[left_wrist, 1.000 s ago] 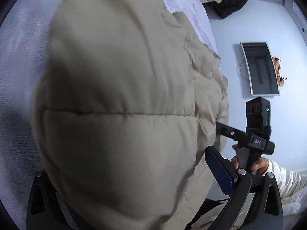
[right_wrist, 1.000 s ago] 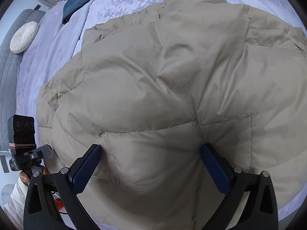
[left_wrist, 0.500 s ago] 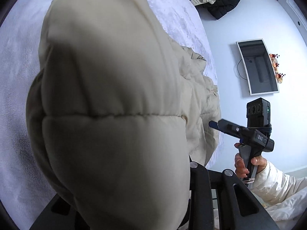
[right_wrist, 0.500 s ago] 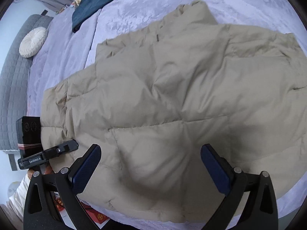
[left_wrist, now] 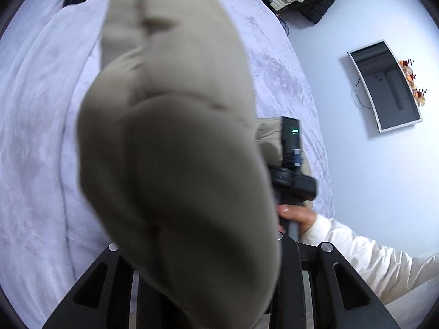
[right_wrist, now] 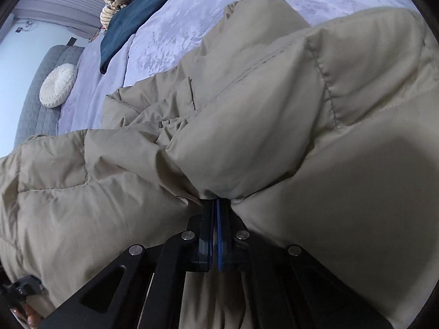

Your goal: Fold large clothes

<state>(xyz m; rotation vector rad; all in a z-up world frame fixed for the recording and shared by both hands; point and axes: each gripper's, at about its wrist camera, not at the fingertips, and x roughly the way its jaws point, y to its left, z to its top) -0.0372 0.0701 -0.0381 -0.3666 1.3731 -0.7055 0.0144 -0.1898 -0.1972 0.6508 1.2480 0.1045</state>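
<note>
Beige puffer jacket [right_wrist: 247, 109] on lavender bed [right_wrist: 175, 35]. Right gripper [right_wrist: 215, 208]: jaws clamped on jacket fold. Left gripper [left_wrist: 208, 288]: jaws gripping jacket bulge.

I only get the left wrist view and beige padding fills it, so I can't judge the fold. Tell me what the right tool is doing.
Observer: The right tool is shut on the beige puffer jacket, pinching a bunch of fabric at its near edge.
Operator: Describe how the rest of it lies.
Observer: The far part is spread on the lavender bedspread, with one rounded end reaching toward the far side.
Operator: Report what else is on that bed.
Observer: A dark blue garment lies beyond the jacket, apart from it, and a round white cushion sits by the grey headboard.
</note>
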